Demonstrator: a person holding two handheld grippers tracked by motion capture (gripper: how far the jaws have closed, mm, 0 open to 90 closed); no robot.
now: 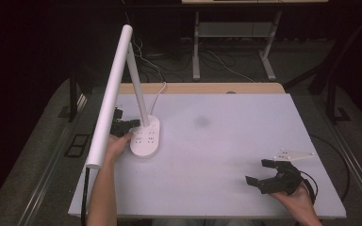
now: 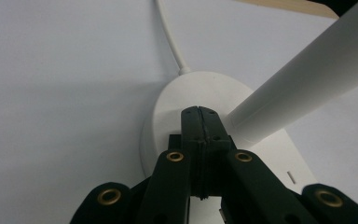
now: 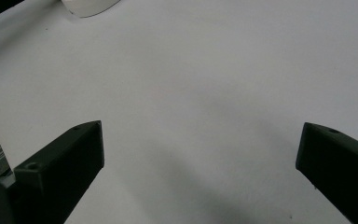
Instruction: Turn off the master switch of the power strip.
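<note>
Lamp [image 1: 122, 89], one white desk unit, sits left of centre in the high view on the pale table [image 1: 226, 141]; its oval base [image 2: 186, 107] fills mid-frame in the left gripper view. My left gripper [image 1: 122, 126] is at the base's left edge, jaws pressed together with nothing between them, tips resting on or just over the base beside the stem [image 1: 139, 89]; contact I cannot confirm. I judge the step to be a press on the base, perhaps a touch control. To do it well I keep the closed tips vertical on the base, push gently, and stay clear of the stem so the long head [image 1: 108, 99] does not swing. My right gripper [image 1: 273, 178] waits at lower right, jaws wide apart, empty. Count: one lamp, one white cord [image 2: 170, 37], two grippers, one table.
</note>
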